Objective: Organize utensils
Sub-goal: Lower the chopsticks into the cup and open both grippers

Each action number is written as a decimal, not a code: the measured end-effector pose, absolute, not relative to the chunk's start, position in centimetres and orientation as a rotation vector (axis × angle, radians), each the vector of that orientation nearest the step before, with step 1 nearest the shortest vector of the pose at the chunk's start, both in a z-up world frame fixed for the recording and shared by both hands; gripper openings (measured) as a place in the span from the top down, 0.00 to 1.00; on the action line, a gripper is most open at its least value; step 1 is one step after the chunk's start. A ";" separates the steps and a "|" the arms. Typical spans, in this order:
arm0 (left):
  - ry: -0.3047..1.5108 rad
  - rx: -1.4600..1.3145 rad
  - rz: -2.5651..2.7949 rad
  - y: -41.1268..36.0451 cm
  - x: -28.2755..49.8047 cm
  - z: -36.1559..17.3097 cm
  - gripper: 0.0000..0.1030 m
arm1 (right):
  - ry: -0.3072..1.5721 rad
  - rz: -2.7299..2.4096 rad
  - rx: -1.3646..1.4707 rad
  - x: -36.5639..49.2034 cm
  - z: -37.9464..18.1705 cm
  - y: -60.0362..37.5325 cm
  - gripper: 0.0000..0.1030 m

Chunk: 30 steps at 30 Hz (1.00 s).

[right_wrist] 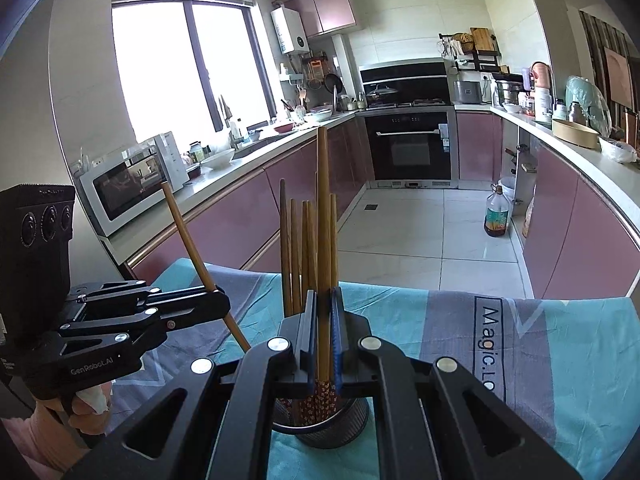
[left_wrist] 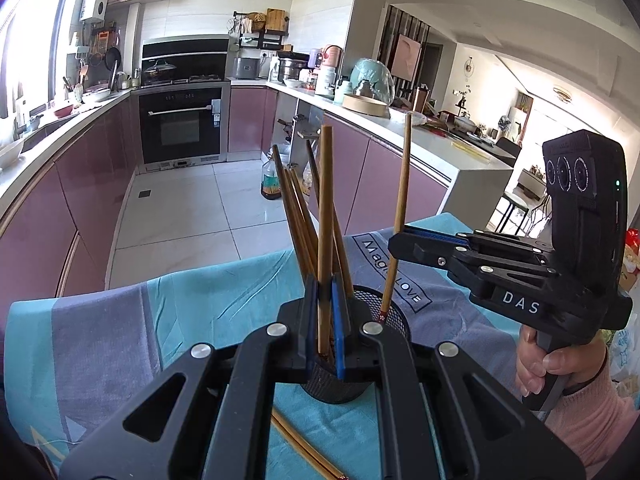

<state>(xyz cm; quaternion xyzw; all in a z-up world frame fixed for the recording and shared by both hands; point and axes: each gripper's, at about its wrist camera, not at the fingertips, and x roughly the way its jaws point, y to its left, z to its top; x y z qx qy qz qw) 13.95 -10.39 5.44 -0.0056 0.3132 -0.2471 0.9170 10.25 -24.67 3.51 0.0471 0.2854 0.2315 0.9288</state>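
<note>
Each gripper's fingers clench one chopstick above the cup (right_wrist: 320, 420) on the bench (right_wrist: 560, 360): left gripper (left_wrist: 325, 304), right gripper (right_wrist: 323, 320). The step looks like dropping them in; next, lower the tips past the rim and release. About five chopsticks (right_wrist: 298, 256) stand inside, two more lie (left_wrist: 308, 452) beside it.

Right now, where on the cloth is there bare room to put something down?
Bare cloth lies left of the mesh cup, out to the table's left edge. There is more to its right, around the "Magic LOVE" print. It is crowded at the cup: chopsticks fill it and both grippers hold one over it. Loose chopsticks lie before it.
</note>
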 end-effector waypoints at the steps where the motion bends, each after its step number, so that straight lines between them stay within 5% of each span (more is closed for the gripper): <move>1: 0.651 -0.008 -0.508 -10.5 14.2 5.4 0.93 | 0.593 0.473 0.097 10.4 3.4 -24.6 0.95; 17: 0.720 -0.032 -0.479 -10.8 17.9 3.6 0.91 | 0.642 0.454 0.110 11.5 2.1 -24.7 0.93; 30: 0.613 0.003 -0.386 -8.6 15.1 3.8 0.60 | 0.601 0.497 0.115 8.8 2.6 -24.5 0.77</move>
